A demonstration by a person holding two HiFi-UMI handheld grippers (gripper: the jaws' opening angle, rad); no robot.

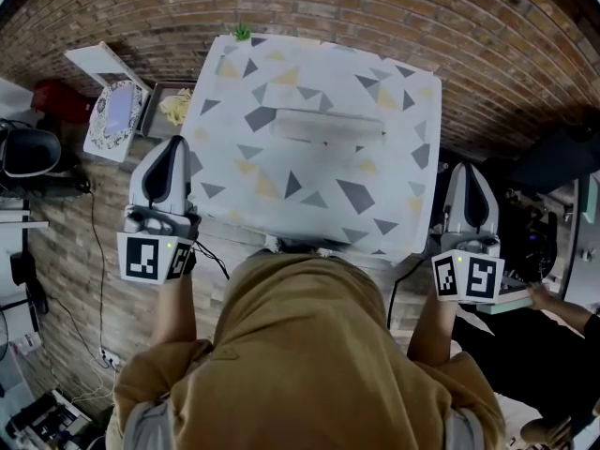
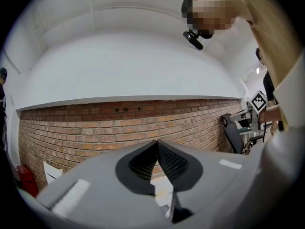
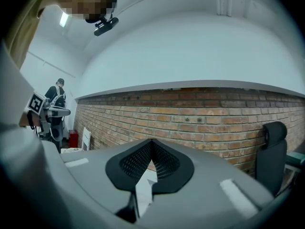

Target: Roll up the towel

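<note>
Pale grey cloth, the towel (image 1: 328,125) lies as a long narrow strip across the middle of the table (image 1: 309,195), running side to side, well apart from both grippers. The head view does not settle whether it is a tight roll or a flat fold, so the scene fits a finished roll as well as a strip waiting to be rolled. The left gripper (image 1: 175,146) hangs off the table's left edge and the right gripper (image 1: 466,171) off its right edge. Each has its jaws pressed together on nothing. The sound thing, I judge, is to check the towel's ends and thickness before touching it.
</note>
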